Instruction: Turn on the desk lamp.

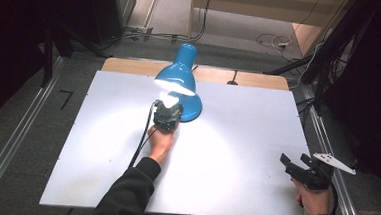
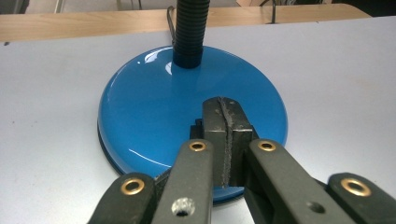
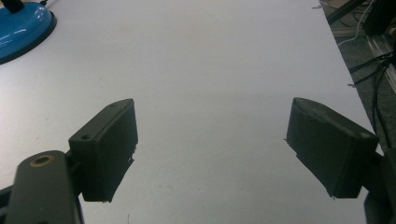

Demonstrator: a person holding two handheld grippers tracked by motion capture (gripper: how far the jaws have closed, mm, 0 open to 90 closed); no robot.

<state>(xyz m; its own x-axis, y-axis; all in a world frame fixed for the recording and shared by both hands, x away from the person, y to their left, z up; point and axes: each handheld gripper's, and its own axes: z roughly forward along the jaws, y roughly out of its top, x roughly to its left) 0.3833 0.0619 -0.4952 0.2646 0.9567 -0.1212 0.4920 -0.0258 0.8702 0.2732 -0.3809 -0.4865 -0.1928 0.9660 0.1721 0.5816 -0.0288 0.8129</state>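
your left gripper [image 2: 224, 140] sits over the near part of the lamp base [image 2: 140, 116], jaws pressed flat together with nothing between them. from the left gripper view the tips look to be on or just above the blue surface; i cannot tell whether they actually touch, or whether a switch lies under them. the lamp [image 1: 180, 79] stands at the back middle of the table [image 1: 256, 141], its neck rising from the base and the shade bent forward over your left gripper [image 1: 167, 117].

the bulb is lit: a bright patch falls on your gripper and a pale pool spreads across the table in the high view. so if the job is switching the lamp on, that part looks done, and what is left is to lift your left gripper clear of the base. if you mean to move or aim the lamp, that has not begun, since nothing is gripped.

your right gripper [image 1: 302, 169] waits at the near right corner, well apart from the lamp, its jaws spread wide and empty [image 3: 210, 149] over bare table.
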